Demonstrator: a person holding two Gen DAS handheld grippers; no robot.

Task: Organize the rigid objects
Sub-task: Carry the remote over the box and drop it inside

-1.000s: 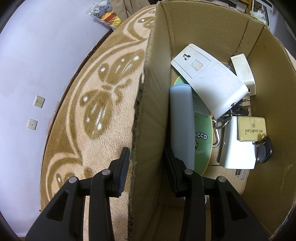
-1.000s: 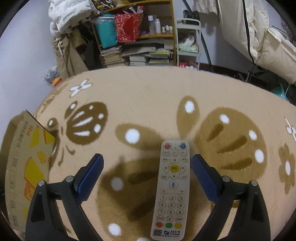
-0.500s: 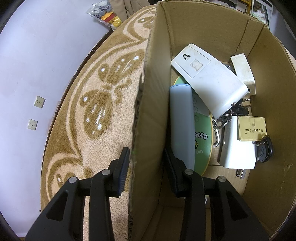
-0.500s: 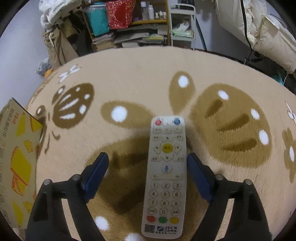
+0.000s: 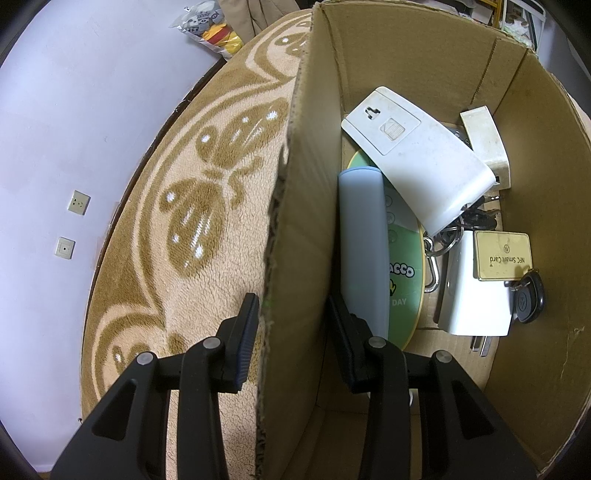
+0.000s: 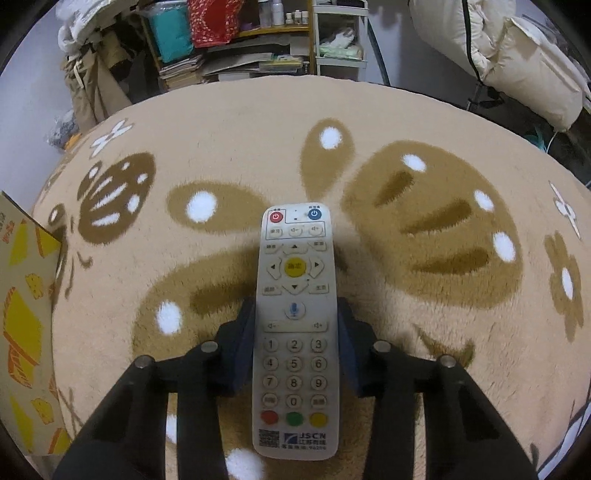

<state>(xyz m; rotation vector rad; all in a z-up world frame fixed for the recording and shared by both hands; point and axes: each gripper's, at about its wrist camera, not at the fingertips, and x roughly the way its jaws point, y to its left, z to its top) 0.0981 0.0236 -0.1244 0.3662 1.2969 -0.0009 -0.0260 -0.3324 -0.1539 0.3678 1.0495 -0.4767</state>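
A white remote control (image 6: 295,280) with coloured buttons lies face up on the beige rug (image 6: 424,122). My right gripper (image 6: 295,306) straddles its middle, its jaws are closing, and both pads touch the remote's long sides. My left gripper (image 5: 291,299) is shut on the near wall of an open cardboard box (image 5: 295,221), one finger outside and one inside. In the box lie a white flat device (image 5: 417,162), a grey-blue long case (image 5: 362,240), a green disc (image 5: 404,266), a gold NFC card (image 5: 502,254), a white charger (image 5: 472,299) and a key fob (image 5: 530,299).
The box's printed outer side (image 6: 22,314) stands at the left edge of the right wrist view. Cluttered shelves (image 6: 240,37) and a white quilt (image 6: 517,55) lie beyond the rug. A toy bag (image 5: 214,26) sits by the wall with two sockets (image 5: 77,202).
My right gripper has come down over the remote, and its jaws have gone from wide open to touching the remote's sides. The left gripper and the box have not moved.
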